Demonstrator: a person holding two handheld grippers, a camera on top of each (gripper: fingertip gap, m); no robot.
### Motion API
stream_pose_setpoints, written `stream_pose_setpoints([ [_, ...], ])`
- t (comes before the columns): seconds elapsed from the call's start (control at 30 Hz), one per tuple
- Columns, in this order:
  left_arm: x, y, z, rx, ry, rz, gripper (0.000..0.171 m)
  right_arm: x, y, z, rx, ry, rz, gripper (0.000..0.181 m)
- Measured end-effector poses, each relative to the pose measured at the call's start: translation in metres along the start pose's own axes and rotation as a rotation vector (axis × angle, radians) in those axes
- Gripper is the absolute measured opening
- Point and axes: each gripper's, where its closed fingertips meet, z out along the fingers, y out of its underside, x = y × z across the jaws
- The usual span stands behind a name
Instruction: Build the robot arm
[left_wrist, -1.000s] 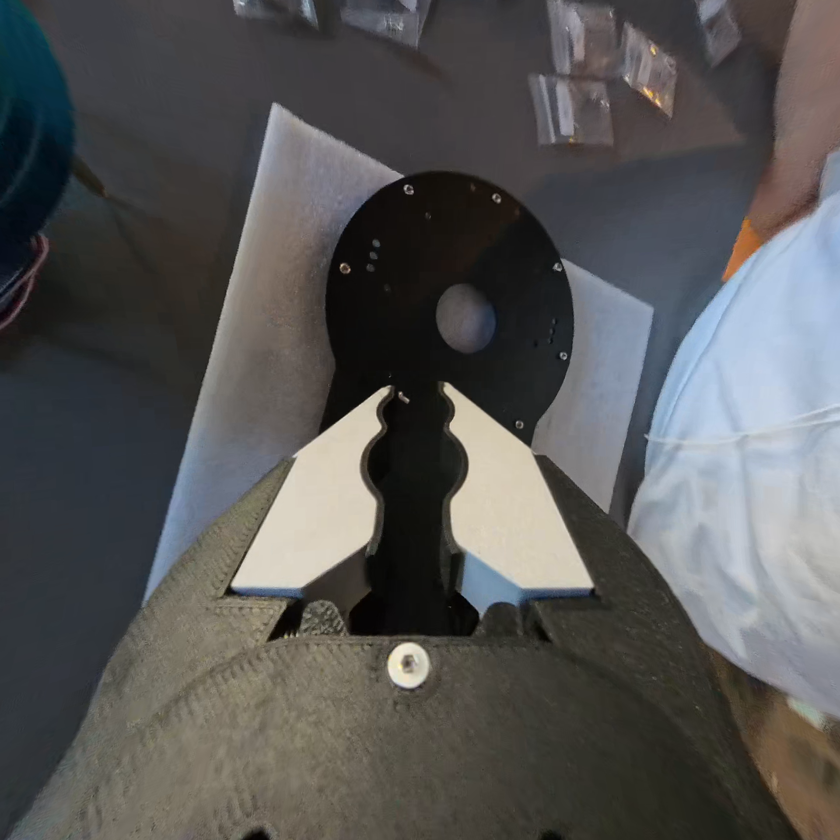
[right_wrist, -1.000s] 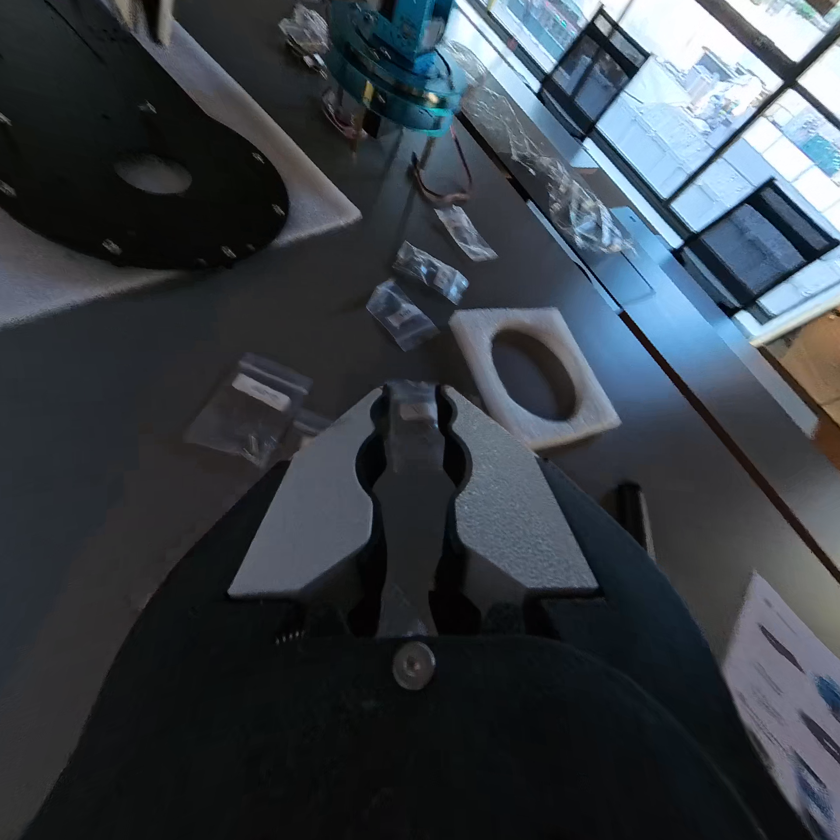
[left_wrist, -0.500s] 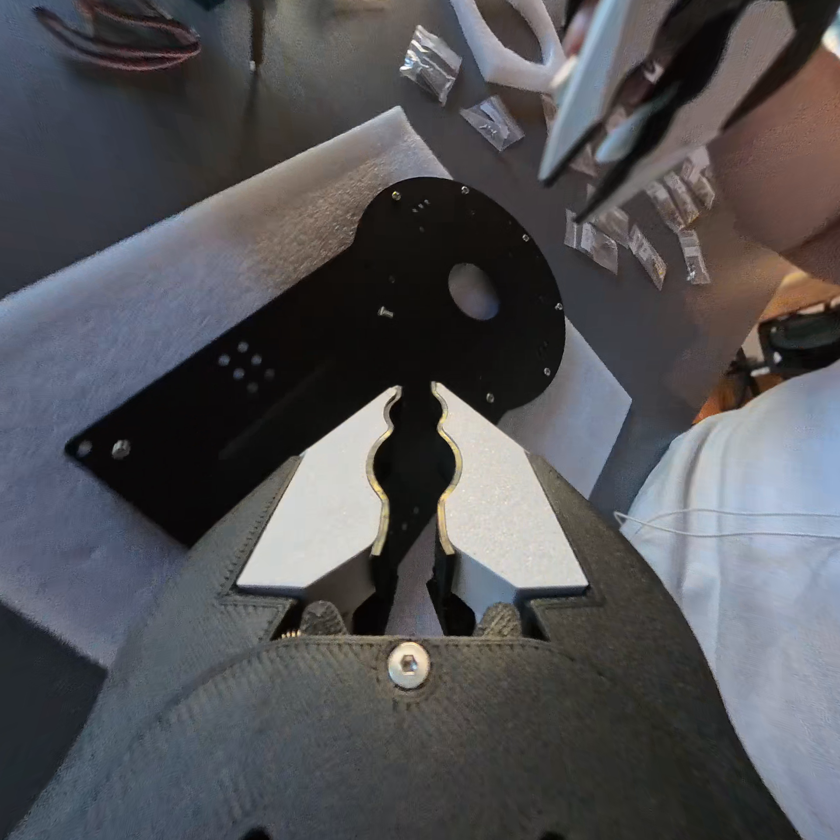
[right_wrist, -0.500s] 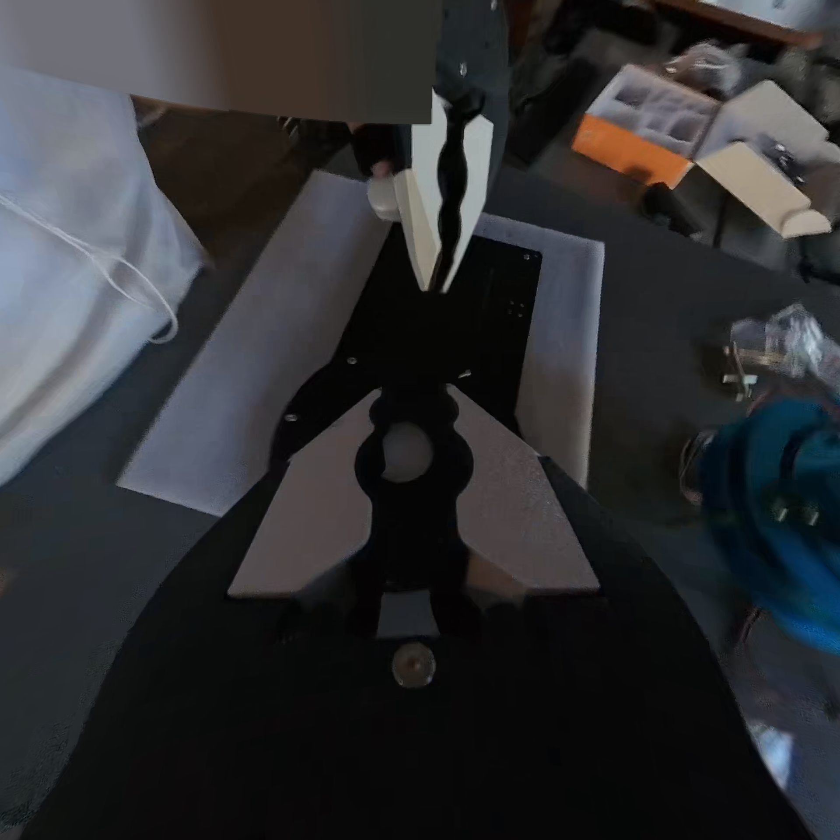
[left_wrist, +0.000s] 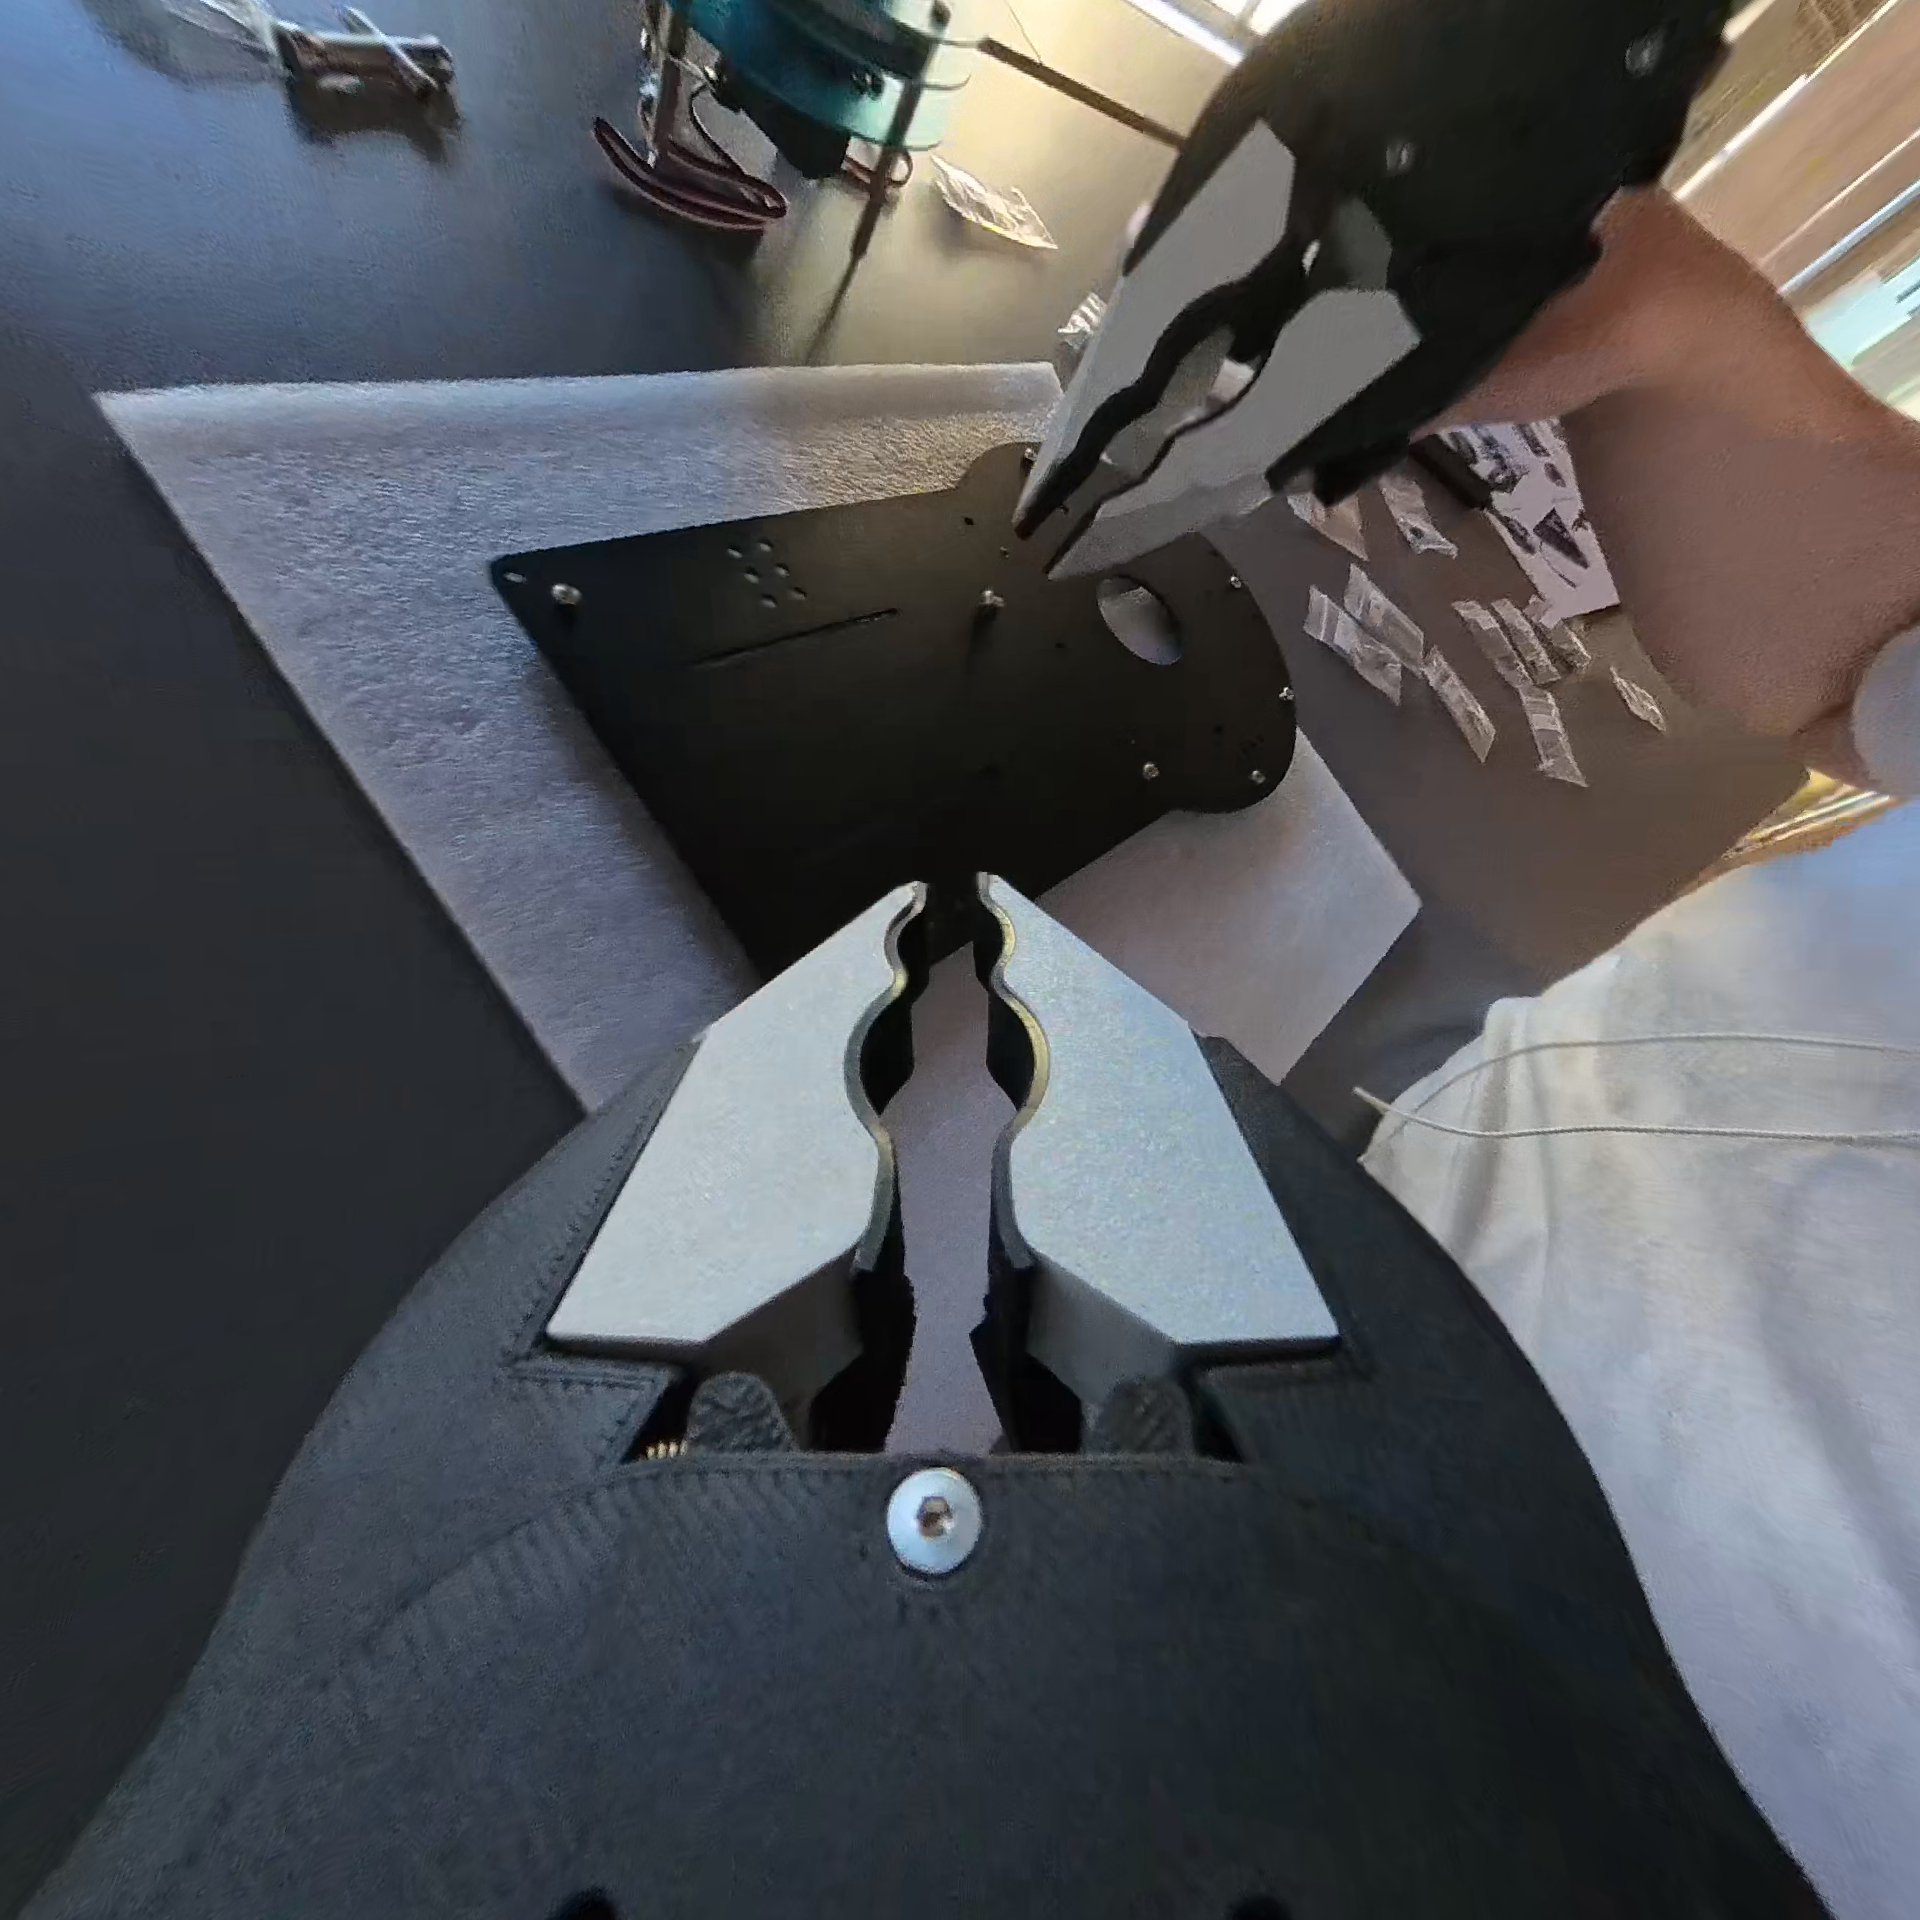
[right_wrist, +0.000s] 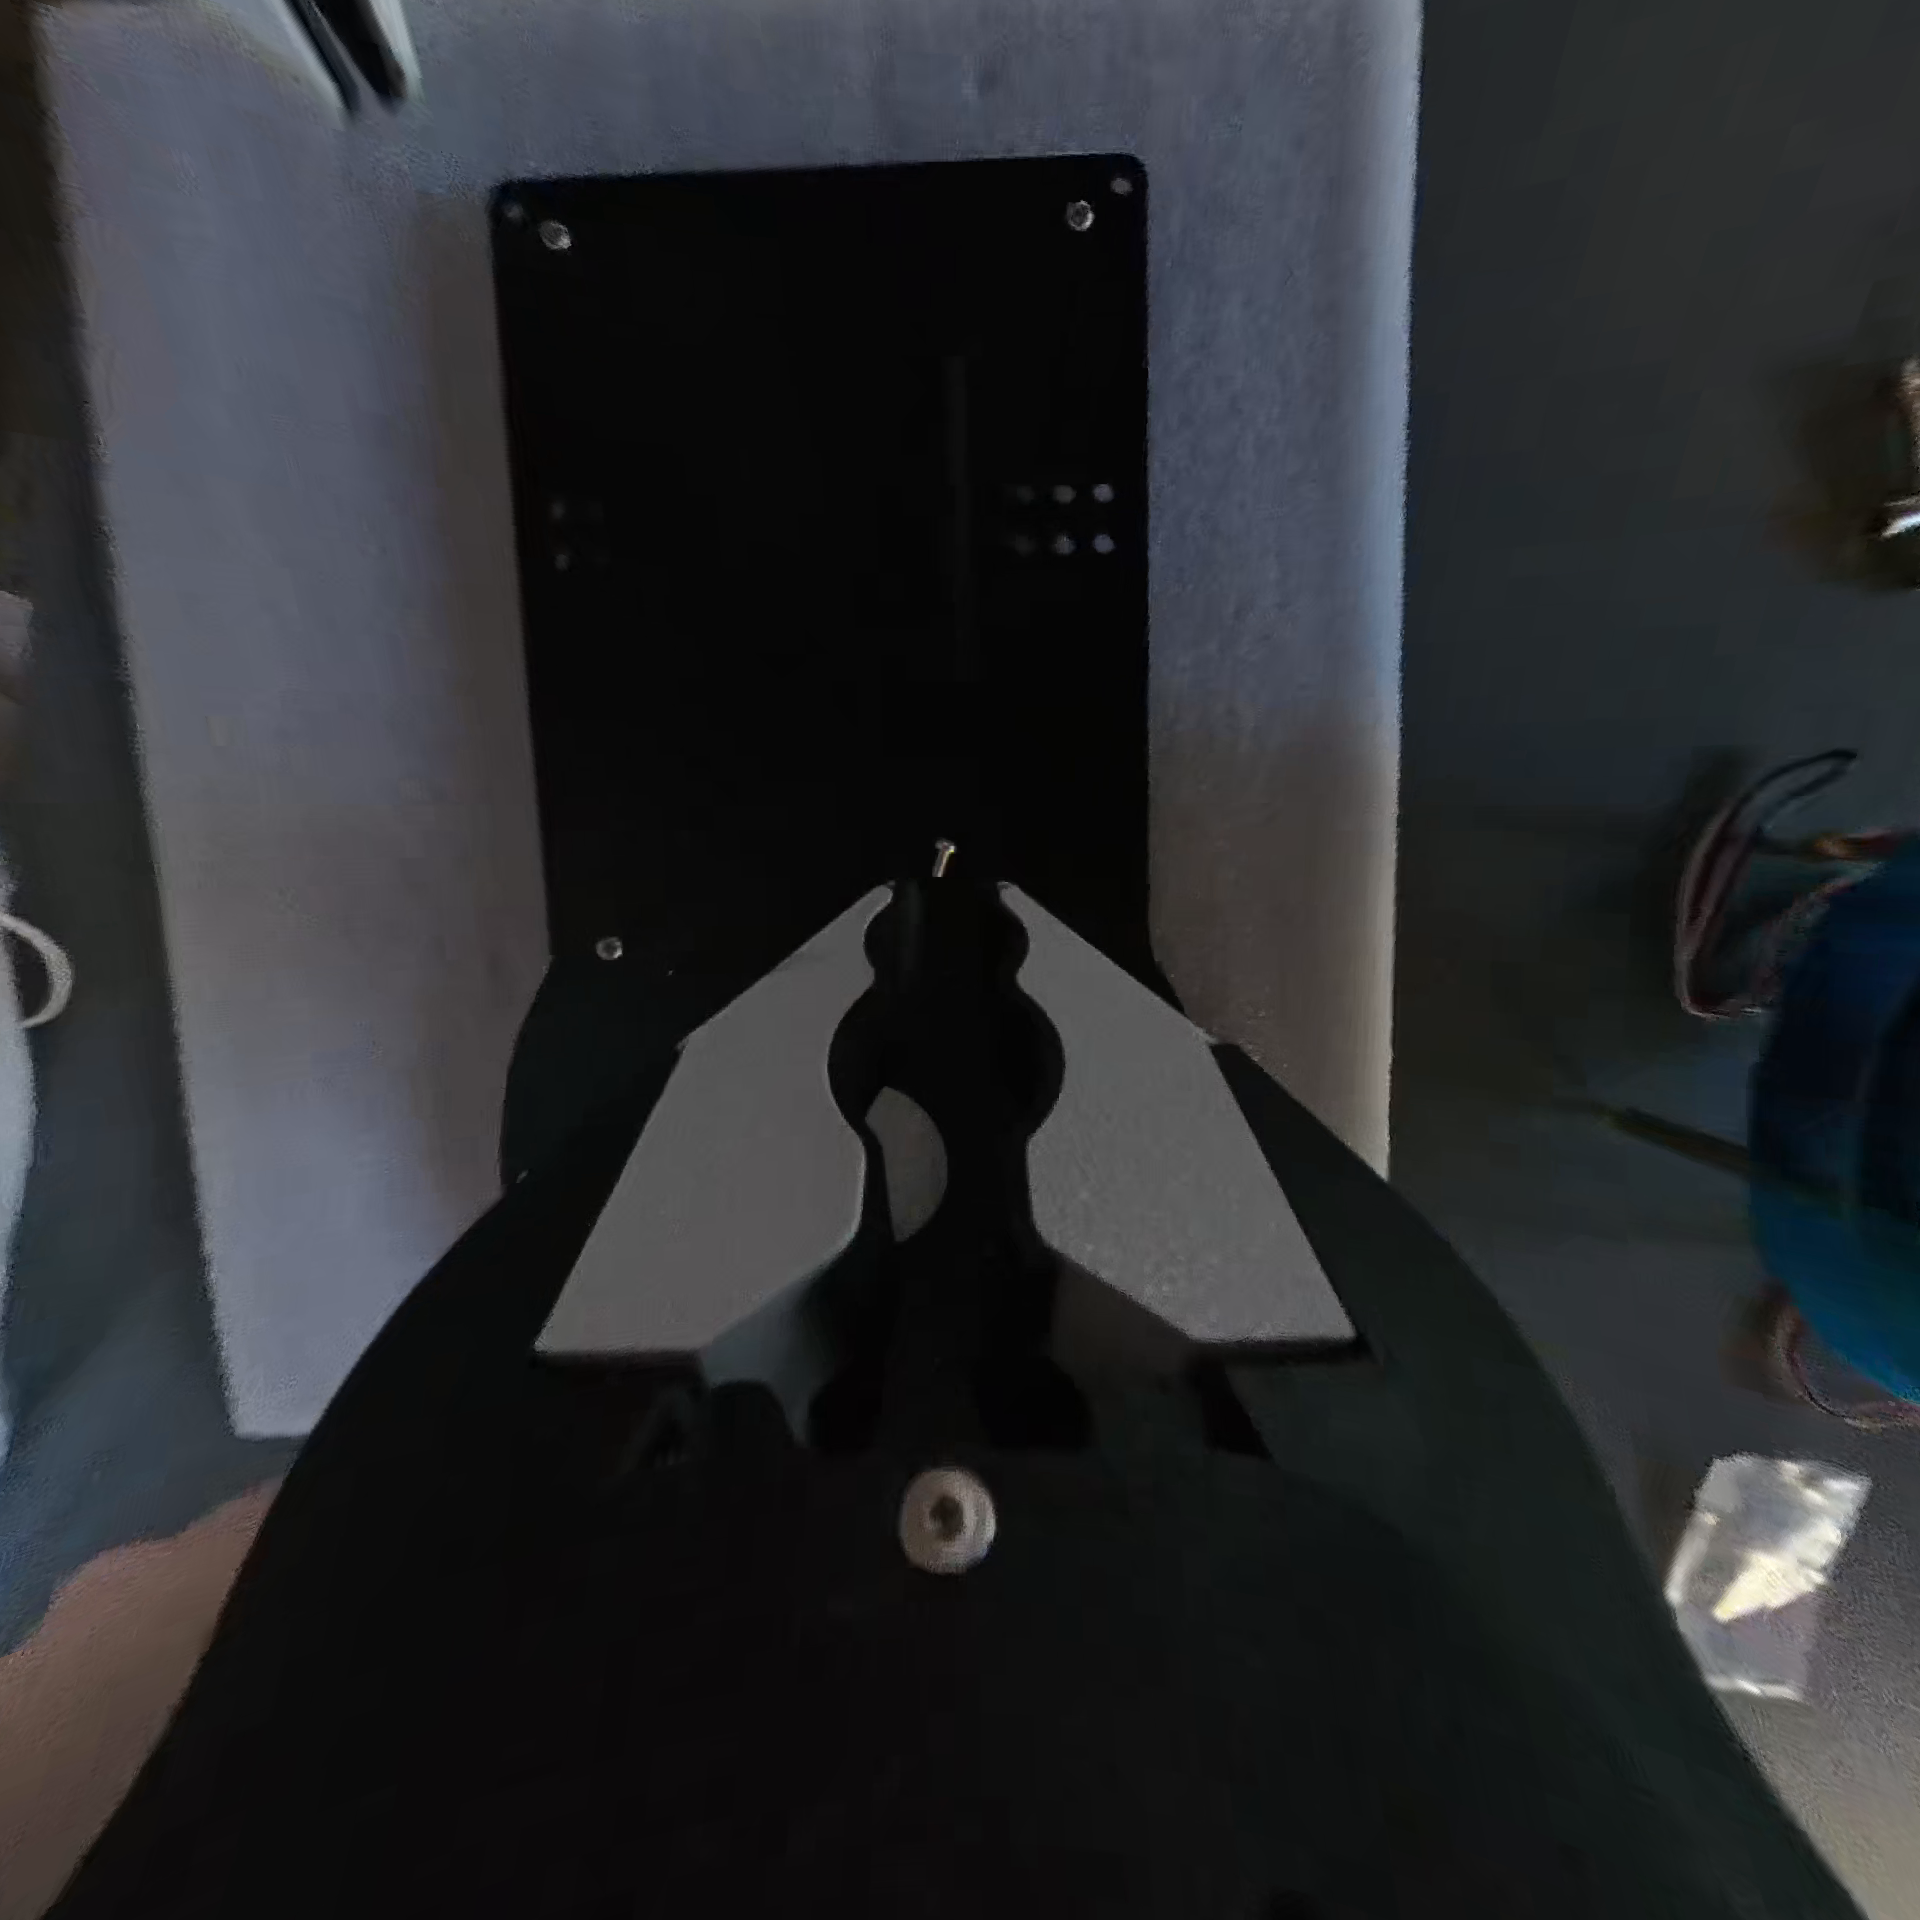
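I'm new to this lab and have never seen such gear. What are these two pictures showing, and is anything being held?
There is no robot here: a person holds a pair of hand-operated tongs in each hand, and each pair carries a camera looking forward along its two grey fingers.

The left view shows the left tongs close up at the near edge of a black plate lying on a white foam sheet. Farther off, the right tongs point down at the plate.

The right view looks along the right tongs at the same plate, with a small screw just past the tips.

Small clear bags and a blue device lie on the dark table.

Both tongs are slightly open; neither holds anything.
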Motion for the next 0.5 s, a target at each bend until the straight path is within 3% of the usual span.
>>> stream_pose_setpoints([
  [0.13,-0.014,-0.006,-0.019,0.027,0.008,0.041,0.004,0.002,0.002,0.009,-0.068,0.105,-0.062,0.015],
  [0.5,-0.027,-0.003,-0.048,0.063,0.041,0.031,0.004,0.005,0.001,0.006,-0.098,0.122,0.281,0.013],
])
